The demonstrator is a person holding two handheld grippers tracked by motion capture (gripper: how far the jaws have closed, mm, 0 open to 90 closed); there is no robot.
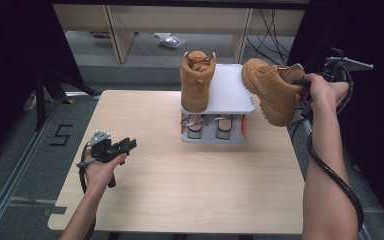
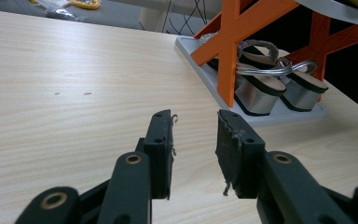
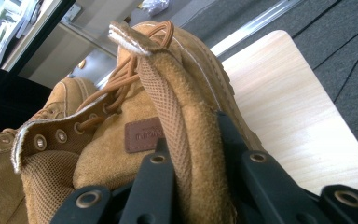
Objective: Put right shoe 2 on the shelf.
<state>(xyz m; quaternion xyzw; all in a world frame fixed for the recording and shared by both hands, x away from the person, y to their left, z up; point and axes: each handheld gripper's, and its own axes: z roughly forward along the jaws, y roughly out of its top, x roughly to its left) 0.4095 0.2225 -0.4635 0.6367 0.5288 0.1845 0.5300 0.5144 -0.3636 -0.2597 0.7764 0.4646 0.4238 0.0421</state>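
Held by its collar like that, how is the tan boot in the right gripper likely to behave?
The boot likely hangs toe-heavy: its thick sole tilts out from the right gripper. The padded collar looks soft and may flex between the jaws. The suede probably resists slipping.

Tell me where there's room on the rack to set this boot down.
The top shelf is bare right of the standing boot. The held boot hangs beside it. The lower shelf is crowded with sandals.

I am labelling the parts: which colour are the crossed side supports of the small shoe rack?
Orange supports; the left gripper view shows them best.
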